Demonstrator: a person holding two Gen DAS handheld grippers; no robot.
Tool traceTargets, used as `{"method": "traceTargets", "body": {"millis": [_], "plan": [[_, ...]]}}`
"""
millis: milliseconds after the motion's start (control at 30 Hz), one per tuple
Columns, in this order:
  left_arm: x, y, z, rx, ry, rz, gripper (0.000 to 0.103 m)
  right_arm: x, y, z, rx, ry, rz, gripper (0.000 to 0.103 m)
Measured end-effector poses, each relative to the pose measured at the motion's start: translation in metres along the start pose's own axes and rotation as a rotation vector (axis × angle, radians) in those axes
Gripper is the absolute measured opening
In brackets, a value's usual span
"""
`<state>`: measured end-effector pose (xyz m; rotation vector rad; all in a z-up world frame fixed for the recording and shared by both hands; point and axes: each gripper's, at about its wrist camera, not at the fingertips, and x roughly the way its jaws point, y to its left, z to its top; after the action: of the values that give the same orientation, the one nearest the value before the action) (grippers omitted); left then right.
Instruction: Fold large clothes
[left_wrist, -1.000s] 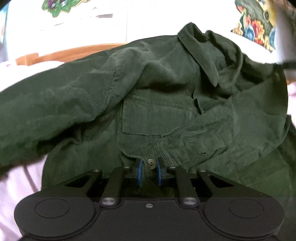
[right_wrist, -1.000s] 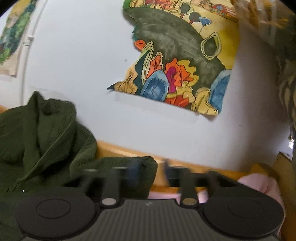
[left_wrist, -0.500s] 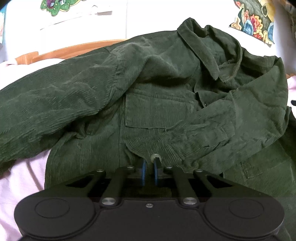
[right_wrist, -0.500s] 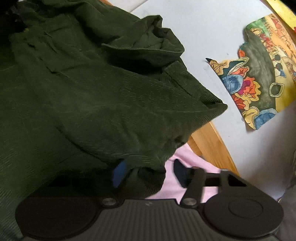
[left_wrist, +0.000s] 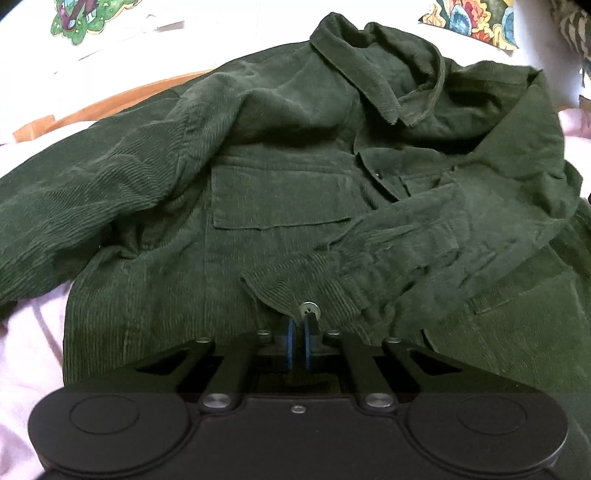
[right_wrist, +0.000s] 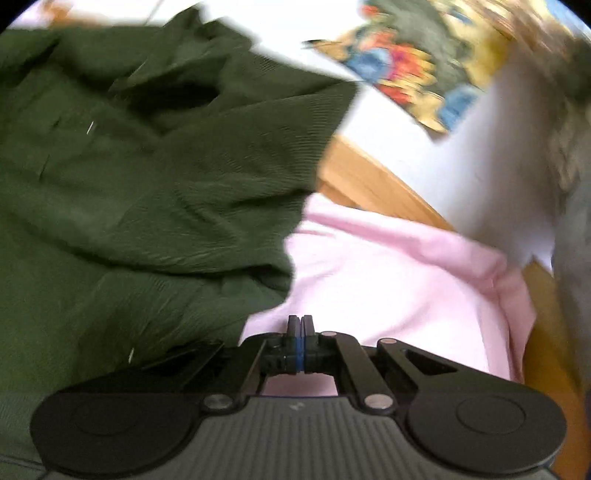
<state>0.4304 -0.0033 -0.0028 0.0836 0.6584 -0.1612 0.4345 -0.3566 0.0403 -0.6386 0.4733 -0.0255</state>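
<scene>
A dark green corduroy jacket (left_wrist: 280, 192) lies front up and rumpled on a pink sheet (left_wrist: 33, 332). One sleeve is folded across its chest. My left gripper (left_wrist: 300, 326) is shut on that sleeve's cuff (left_wrist: 295, 288), just below a metal button (left_wrist: 309, 307). In the blurred right wrist view the jacket (right_wrist: 147, 184) fills the left half and drapes over the gripper's left linkage. My right gripper (right_wrist: 301, 322) hovers over the pink sheet (right_wrist: 388, 277) beside the jacket's edge. Its jaws are closing, and the pads meet with nothing visible between them.
A wooden bed frame (right_wrist: 369, 177) runs along a white wall behind the sheet, also visible as the wooden frame (left_wrist: 110, 107) at left. Colourful posters (right_wrist: 406, 62) hang on the wall. A blurred grey patterned shape (right_wrist: 576, 184) fills the right edge.
The left jaws closed fully onto the cuff by the button. The right gripper swung down from facing the wall to the bed, closed from wide open, and the jacket edge between its fingers is gone.
</scene>
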Motion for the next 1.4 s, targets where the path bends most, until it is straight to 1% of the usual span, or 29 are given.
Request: {"method": "traceTargets", "body": {"millis": [67,100,133,167,200,233,267,300,333,367,400,433,500,533,567,600,667,700,767,833,900,1000,1067,1133,1200,1233,1300,1367,1400], "plan": [[-0.003,0.007,0.000,-0.038,0.005,-0.028,0.012,-0.008,-0.007,0.006,0.022,-0.030,-0.025,0.002],[-0.004,0.012,0.000,-0.066,0.011,-0.040,0.015,-0.013,-0.010,0.011,0.035,-0.057,-0.022,0.006],[-0.006,0.016,0.000,-0.087,0.021,-0.049,0.021,-0.018,-0.011,0.015,0.050,-0.081,-0.015,0.020],[-0.007,0.019,-0.001,-0.108,0.033,-0.052,0.026,-0.022,-0.010,0.021,0.066,-0.102,-0.003,0.029],[-0.009,0.022,-0.002,-0.125,0.041,-0.053,0.030,-0.024,-0.009,0.027,0.081,-0.121,0.013,0.047],[-0.013,0.024,-0.002,-0.131,0.041,-0.051,0.038,-0.025,-0.006,0.032,0.095,-0.134,0.029,0.054],[-0.019,0.026,-0.003,-0.132,0.034,-0.044,0.047,-0.023,-0.002,0.038,0.106,-0.139,0.041,0.054],[-0.026,0.028,-0.004,-0.129,0.021,-0.035,0.052,-0.022,0.002,0.043,0.114,-0.138,0.052,0.055],[-0.035,0.030,-0.005,-0.122,0.006,-0.021,0.064,-0.021,0.008,0.048,0.129,-0.137,0.068,0.060],[-0.046,0.033,-0.006,-0.117,-0.011,0.000,0.075,-0.021,0.013,0.050,0.145,-0.139,0.080,0.065],[-0.056,0.037,-0.008,-0.112,-0.027,0.023,0.079,-0.021,0.018,0.052,0.160,-0.146,0.098,0.075],[-0.067,0.042,-0.009,-0.107,-0.041,0.045,0.083,-0.026,0.026,0.055,0.172,-0.159,0.124,0.083],[-0.093,0.057,-0.014,-0.095,-0.057,0.095,0.086,-0.042,0.043,0.057,0.178,-0.192,0.173,0.088],[-0.104,0.065,-0.016,-0.094,-0.063,0.123,0.091,-0.049,0.052,0.058,0.180,-0.208,0.203,0.092],[-0.118,0.074,-0.019,-0.096,-0.068,0.173,0.095,-0.057,0.062,0.060,0.188,-0.220,0.232,0.094],[-0.130,0.084,-0.023,-0.106,-0.070,0.232,0.096,-0.065,0.070,0.061,0.200,-0.230,0.258,0.097],[-0.155,0.104,-0.034,-0.146,-0.089,0.348,0.102,-0.084,0.088,0.062,0.224,-0.255,0.306,0.100],[-0.167,0.114,-0.043,-0.180,-0.101,0.404,0.102,-0.095,0.098,0.061,0.230,-0.278,0.334,0.103],[-0.185,0.136,-0.059,-0.267,-0.114,0.474,0.102,-0.111,0.116,0.059,0.232,-0.309,0.399,0.103],[-0.195,0.158,-0.073,-0.360,-0.136,0.529,0.102,-0.126,0.139,0.057,0.204,-0.312,0.477,0.103],[-0.200,0.179,-0.083,-0.441,-0.175,0.568,0.102,-0.138,0.156,0.056,0.172,-0.318,0.518,0.103],[-0.198,0.207,-0.088,-0.576,-0.207,0.583,0.102,-0.156,0.174,0.053,0.147,-0.317,0.554,0.103],[-0.195,0.221,-0.090,-0.664,-0.228,0.588,0.102,-0.168,0.180,0.048,0.166,-0.297,0.564,0.103],[-0.192,0.231,-0.091,-0.743,-0.268,0.581,0.102,-0.179,0.184,0.040,0.224,-0.264,0.559,0.103],[-0.192,0.236,-0.094,-0.819,-0.332,0.572,0.101,-0.187,0.187,0.029,0.313,-0.211,0.543,0.103],[-0.190,0.234,-0.094,-0.842,-0.351,0.582,0.097,-0.190,0.187,0.023,0.361,-0.181,0.531,0.103],[-0.186,0.234,-0.094,-0.859,-0.364,0.626,0.076,-0.196,0.191,0.011,0.430,-0.137,0.529,0.103],[-0.184,0.234,-0.091,-0.864,-0.355,0.683,0.031,-0.199,0.196,0.002,0.447,-0.104,0.536,0.103],[-0.185,0.236,-0.091,-0.868,-0.355,0.698,0.022,-0.200,0.198,-0.002,0.444,-0.093,0.543,0.103]]}}
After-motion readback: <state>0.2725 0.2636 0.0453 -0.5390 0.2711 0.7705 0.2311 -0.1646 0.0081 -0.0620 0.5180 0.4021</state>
